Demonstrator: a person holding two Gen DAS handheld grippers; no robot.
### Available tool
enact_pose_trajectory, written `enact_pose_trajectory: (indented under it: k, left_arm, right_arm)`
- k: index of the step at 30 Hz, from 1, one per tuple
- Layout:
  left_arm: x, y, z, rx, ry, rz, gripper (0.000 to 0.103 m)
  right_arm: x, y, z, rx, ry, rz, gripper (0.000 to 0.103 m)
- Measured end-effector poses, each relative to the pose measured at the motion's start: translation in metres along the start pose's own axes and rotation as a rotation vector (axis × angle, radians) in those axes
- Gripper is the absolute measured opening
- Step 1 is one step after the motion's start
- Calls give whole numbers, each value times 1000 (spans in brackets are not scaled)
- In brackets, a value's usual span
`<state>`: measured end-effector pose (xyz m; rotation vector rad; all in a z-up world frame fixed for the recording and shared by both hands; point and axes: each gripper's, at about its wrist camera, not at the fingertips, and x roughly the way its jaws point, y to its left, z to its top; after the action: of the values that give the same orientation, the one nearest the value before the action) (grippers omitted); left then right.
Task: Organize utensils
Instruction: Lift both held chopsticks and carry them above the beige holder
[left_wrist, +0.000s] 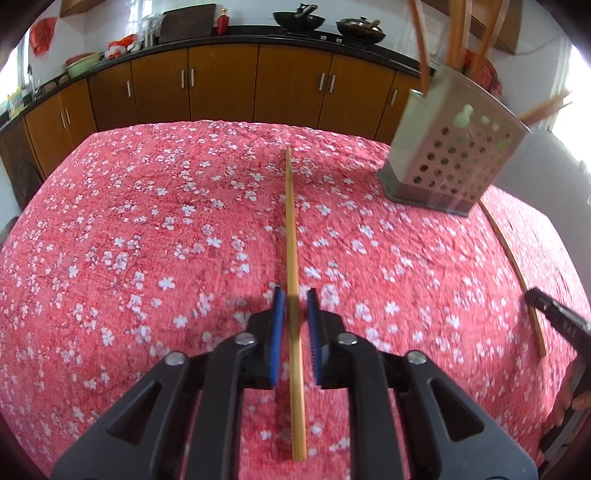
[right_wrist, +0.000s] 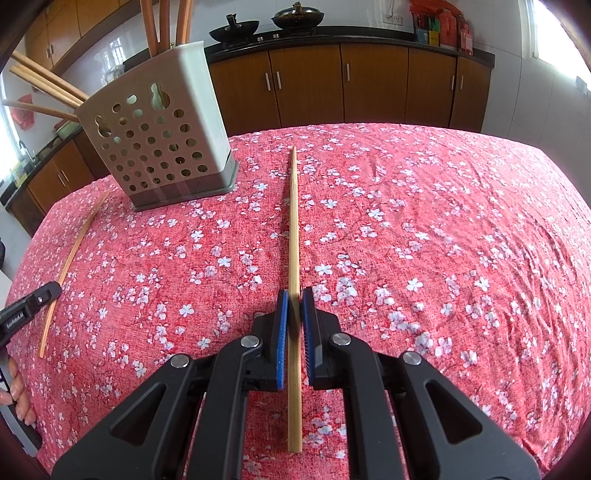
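Chopsticks, loose, two in number, both lying flat on the worktop (left_wrist: 147, 240), which is covered by a red cloth with white blossoms.

Item 1: left chopstick (left_wrist: 290, 221), bamboo, running straight away from the camera. The left gripper (left_wrist: 293, 295) straddles its near third, with the blue fingers (left_wrist: 279, 332) open and a clear gap on each side. Nothing is gripped yet. Judged a pre-grasp alignment, the stick centred so the pads can close squarely.

Item 2: right chopstick (right_wrist: 293, 221), same type and lie. The right gripper (right_wrist: 294, 295) brackets it with its fingers (right_wrist: 282, 332) drawn in almost to the wood. Whether they actually press it cannot be told.

Item 3: utensil holder (right_wrist: 159, 140), pale perforated box on a dark base, upright at the far side of the worktop between the two sticks. It stands near the far end of the left chopstick and well apart from both grippers.

Item 4: stored chopsticks (right_wrist: 162, 22), several, standing or leaning in the holder. They mark it as the likely destination.

Status: sorting part done, two sticks outstanding. A grip near one end would leave length free for tipping them upright.
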<state>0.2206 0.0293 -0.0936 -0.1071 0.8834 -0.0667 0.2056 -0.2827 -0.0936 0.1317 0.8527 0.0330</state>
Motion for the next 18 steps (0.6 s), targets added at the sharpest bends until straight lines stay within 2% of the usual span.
enact_pose_trajectory:
  k: [3, 7, 10, 14, 18]
  left_arm:
    - [-4, -6, -4, 22, 2, 16, 19]
    - [-6, -7, -6, 19, 4, 25, 8]
    - [-9, -9, -8, 36, 3, 31, 8]
    - [-27, -11, -8, 41, -40, 27, 8]
    - [-58, -15, 5, 38, -129, 11, 8]
  right_arm:
    - [-2, 2, -2, 2, 0, -2, 9]
    - [-5, -2, -3, 17, -2, 16, 8]
    - [-12, -4, -5, 25, -17, 11, 8]
    - [-35, -8, 0, 38, -97, 20, 8]
    - [-65, -7, 11, 38, -192, 22, 8]
